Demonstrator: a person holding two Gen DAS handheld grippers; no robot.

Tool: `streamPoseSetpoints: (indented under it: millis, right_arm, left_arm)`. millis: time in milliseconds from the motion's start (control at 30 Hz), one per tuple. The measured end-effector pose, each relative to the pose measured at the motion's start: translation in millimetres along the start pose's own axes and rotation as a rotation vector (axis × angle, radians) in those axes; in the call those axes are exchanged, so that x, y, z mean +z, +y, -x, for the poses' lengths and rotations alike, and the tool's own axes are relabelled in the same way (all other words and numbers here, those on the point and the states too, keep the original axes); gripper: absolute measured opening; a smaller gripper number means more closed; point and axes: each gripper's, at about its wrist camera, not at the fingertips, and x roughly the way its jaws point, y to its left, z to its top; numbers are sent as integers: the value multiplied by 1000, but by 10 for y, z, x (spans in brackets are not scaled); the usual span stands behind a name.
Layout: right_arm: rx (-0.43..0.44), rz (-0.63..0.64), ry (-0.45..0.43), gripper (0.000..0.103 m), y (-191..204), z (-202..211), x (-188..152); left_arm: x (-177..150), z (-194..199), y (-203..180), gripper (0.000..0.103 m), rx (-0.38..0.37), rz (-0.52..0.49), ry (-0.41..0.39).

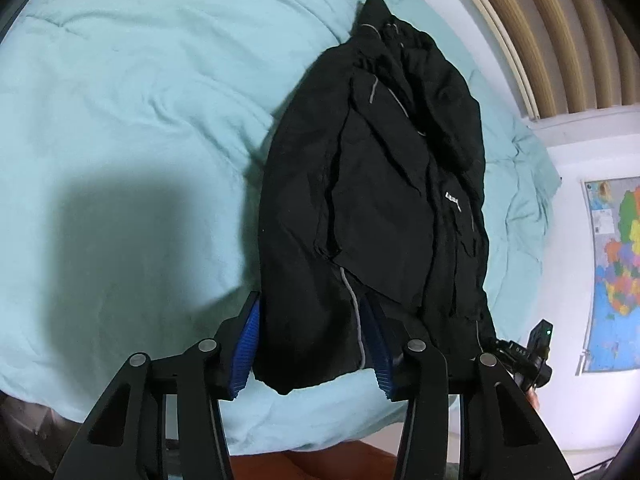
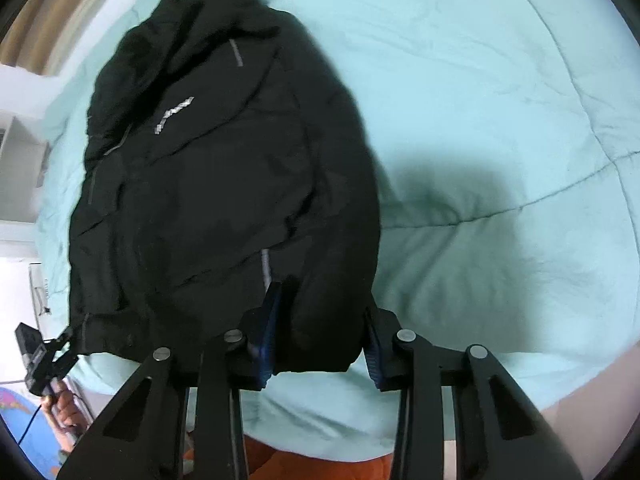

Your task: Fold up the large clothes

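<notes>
Fabric fills the middle of the left wrist view: a black, crumpled jacket with thin grey reflective piping (image 1: 376, 184) lies lengthwise on a pale turquoise quilted duvet (image 1: 132, 120), its hood end toward the far edge of the bed and its hem at the near edge. The left gripper (image 1: 316, 344), black with ribbed blue pads, straddles the jacket's near left hem corner; its jaws stand spread with the cloth bunched between them, the left pad against the fabric's outer edge and the right pad lying on or partly under the cloth beside a grey stripe, so the jaws are parted and not pinched together. Beyond the bed's right edge hang beige pleated curtains (image 1: 560, 32) and a colourful wall map (image 1: 616, 272), and the other black gripper (image 1: 520, 356) shows at the jacket's near right hem corner, too small to tell how its jaws stand. In the right wrist view, somewhat blurred, the same jacket (image 2: 216, 184) covers the left half of the duvet (image 2: 500, 120). The right gripper (image 2: 320, 344) has its jaws apart around a fold of hem at the near edge, with the left pad pressed into the cloth. The left gripper (image 2: 48, 356) appears small at the jacket's other near corner.
</notes>
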Motion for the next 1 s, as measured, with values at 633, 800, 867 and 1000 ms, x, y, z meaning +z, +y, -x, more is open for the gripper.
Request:
streamPoseSetpoints:
  millis: [633,800,867,1000]
  right_arm:
    - [111,-46,-61,26,210,186,264]
    - [150,-30,-115,25,336,434,515]
    - [172,-32,-138,24,341,524,625]
    - [211,-38,-196,24,384,694,880]
  left_arm:
    - [197,151,-337,11,-91,-16,-138]
    - [447,351,-557,10,-119,-38,-211]
    - [544,410,-617,10,-128,-45,-230]
    - [786,491,-761,11,-139,-72,-270]
